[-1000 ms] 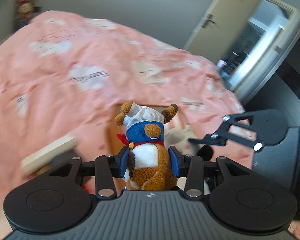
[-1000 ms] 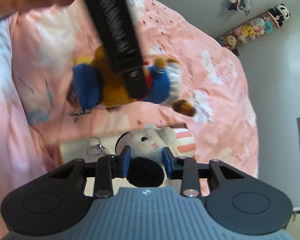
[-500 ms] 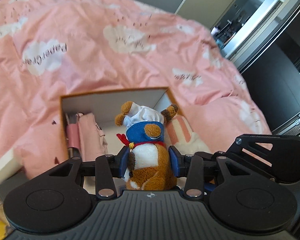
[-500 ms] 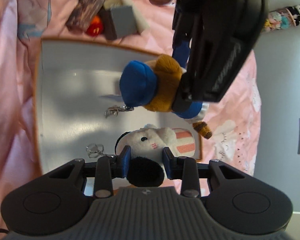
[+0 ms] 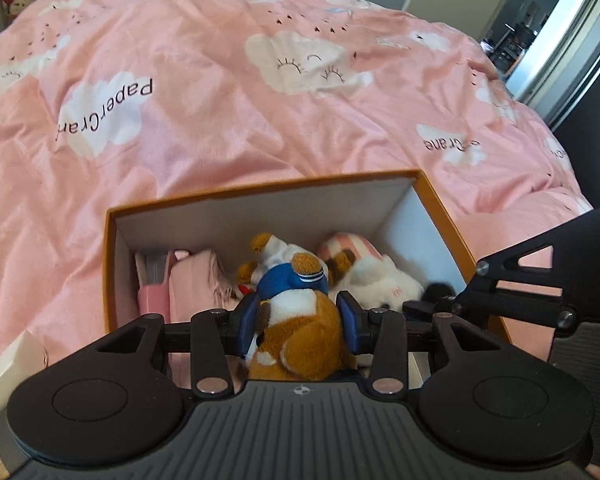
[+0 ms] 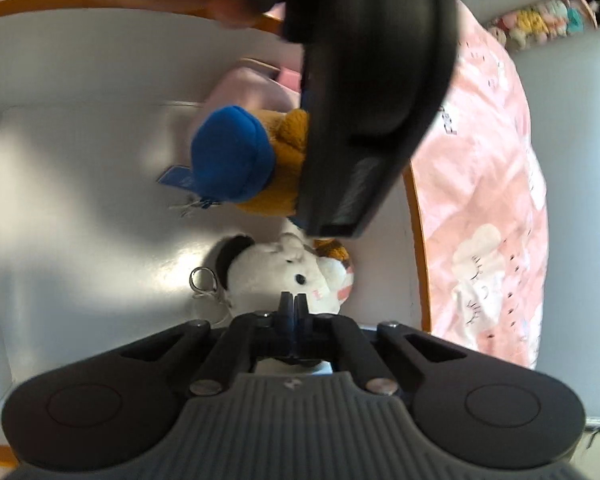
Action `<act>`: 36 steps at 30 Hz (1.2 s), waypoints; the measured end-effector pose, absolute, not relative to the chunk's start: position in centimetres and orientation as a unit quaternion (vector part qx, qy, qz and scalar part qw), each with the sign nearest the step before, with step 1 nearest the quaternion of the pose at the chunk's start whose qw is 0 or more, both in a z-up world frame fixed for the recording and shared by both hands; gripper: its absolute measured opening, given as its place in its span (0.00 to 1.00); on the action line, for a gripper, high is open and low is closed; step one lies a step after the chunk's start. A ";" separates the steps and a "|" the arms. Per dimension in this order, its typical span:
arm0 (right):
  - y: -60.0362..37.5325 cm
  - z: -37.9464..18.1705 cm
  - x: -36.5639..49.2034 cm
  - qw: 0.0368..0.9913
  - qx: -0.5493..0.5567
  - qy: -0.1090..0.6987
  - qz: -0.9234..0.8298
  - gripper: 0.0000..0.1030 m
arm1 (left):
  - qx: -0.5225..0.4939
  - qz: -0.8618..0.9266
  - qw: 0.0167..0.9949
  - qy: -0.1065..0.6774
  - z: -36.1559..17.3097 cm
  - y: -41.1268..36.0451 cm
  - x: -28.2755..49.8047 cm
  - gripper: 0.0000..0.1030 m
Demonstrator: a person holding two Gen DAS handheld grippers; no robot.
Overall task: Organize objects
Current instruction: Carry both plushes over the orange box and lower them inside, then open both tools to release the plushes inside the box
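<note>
The blue pads (image 5: 346, 316) of the left gripper (image 5: 297, 318) are pressing in on the waist of a brown plush bear (image 5: 300, 312), holding it at a middling width with the stuffing bulging out around them; the right gripper (image 6: 294, 306) is standing with its fingers pinched fully together and nothing between them, the white plush (image 6: 283, 276) lying just beyond its tips (whether those tips are touching the fur I cannot tell).

The bear is hanging inside the mouth of the orange-edged box (image 5: 259, 194), above the box's white floor, its head in the blue-and-white cap tipping forward and down toward the far wall; its long axis is running from the gripper away into the box, feet nearest the camera. From the right wrist view its blue rear end is pointing toward the open middle of the box.

Both toys are looking light, soft and squashy, unlikely to slip or break; the thick torso is seeming the best place to grip, since ears and limbs would only flop. The white plush is lying on its side in the corner, its long axis along the near wall, striped hat toward the right wall, a metal key ring (image 6: 203, 280) beside it. Pink folded items (image 5: 195, 280) are filling the box's left side, and the box is sitting on a pink quilt (image 5: 219, 100).
</note>
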State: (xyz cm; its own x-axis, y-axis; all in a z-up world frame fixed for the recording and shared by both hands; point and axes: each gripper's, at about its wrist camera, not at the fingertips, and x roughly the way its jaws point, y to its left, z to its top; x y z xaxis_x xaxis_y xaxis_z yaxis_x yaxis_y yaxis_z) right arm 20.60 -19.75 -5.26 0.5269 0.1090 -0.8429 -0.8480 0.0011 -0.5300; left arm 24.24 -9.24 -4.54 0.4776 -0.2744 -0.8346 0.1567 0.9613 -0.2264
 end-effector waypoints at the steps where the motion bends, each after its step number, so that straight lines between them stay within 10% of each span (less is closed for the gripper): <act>1: -19.7 -5.4 20.9 0.636 -0.597 0.313 0.377 0.00 | -0.059 -0.121 0.858 0.496 -4.7 -9.3 24.5 0.46; 17: -19.6 -4.5 21.1 0.662 -0.569 0.337 0.353 0.03 | -0.013 -0.121 0.862 0.491 -5.9 -10.3 25.1 0.53; 36: -20.5 -3.1 20.1 0.678 -0.512 0.383 0.363 0.47 | 0.047 -0.266 0.847 0.459 -2.8 -8.5 19.9 0.49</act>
